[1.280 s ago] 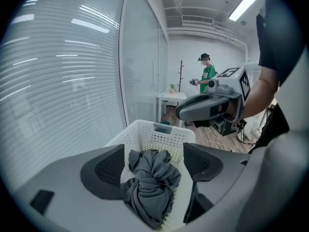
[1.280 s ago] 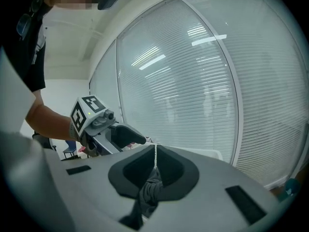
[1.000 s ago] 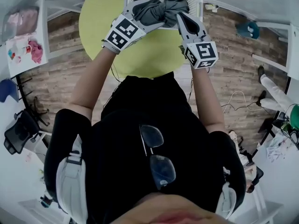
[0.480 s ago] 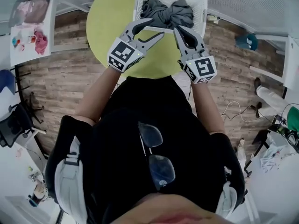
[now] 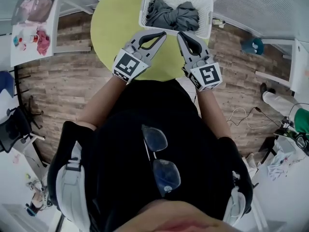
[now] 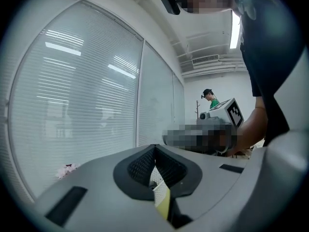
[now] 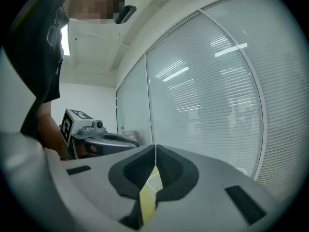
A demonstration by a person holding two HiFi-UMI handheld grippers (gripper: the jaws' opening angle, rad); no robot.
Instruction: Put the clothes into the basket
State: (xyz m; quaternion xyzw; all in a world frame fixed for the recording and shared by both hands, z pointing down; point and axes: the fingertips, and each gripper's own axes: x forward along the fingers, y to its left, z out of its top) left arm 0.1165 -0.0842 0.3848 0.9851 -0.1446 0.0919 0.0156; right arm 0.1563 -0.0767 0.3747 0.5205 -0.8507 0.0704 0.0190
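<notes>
Grey clothes (image 5: 176,14) heaped in white basket (image 5: 208,11) on green table (image 5: 108,28); left gripper (image 5: 162,35) jaws just closed, empty; right gripper (image 5: 180,35) pressed together, empty; both near basket.

Light: bright, even; ceiling lamp (image 6: 235,29) overhead; head view duller, bluish.
Glare: lamp streaks on blinds (image 7: 212,81).
Shadows: soft, faint on table (image 5: 108,28).
Distortion: strong fisheye bend, dark corners in every view.
Focus: basket (image 5: 206,16) crisp; frame edges smeared.
</notes>
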